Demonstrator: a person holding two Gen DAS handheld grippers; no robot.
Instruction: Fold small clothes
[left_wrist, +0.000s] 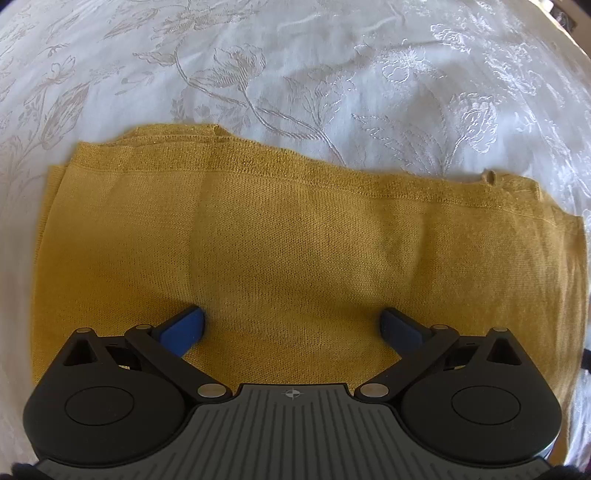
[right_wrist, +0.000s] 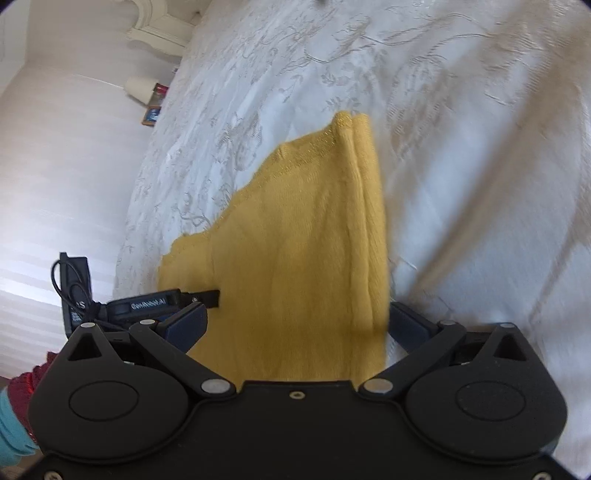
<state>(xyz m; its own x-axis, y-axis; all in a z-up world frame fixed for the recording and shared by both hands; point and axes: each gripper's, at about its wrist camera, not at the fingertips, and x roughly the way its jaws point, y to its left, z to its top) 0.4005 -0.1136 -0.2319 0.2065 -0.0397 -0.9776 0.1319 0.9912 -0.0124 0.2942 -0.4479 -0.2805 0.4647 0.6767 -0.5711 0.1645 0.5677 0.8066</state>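
A mustard-yellow knit garment (left_wrist: 295, 236) lies folded in flat layers on a white floral bedspread (left_wrist: 332, 74). My left gripper (left_wrist: 293, 326) hovers open over the garment's near part, its blue fingers (left_wrist: 184, 328) spread wide with only cloth beneath them. In the right wrist view the same garment (right_wrist: 303, 240) runs away from me, its stacked edges along the right side. My right gripper (right_wrist: 299, 323) is open at the garment's near end, and the cloth overlaps the inner side of its right finger. The left gripper's housing (right_wrist: 147, 306) shows at the garment's left edge.
The bedspread (right_wrist: 461, 147) stretches wide to the right and far side. A white wall stands left of the bed, with a white headboard (right_wrist: 159, 33), a pale lamp shade (right_wrist: 138, 88) and small items (right_wrist: 152, 114) near it. A turquoise and red sleeve (right_wrist: 14, 417) is at lower left.
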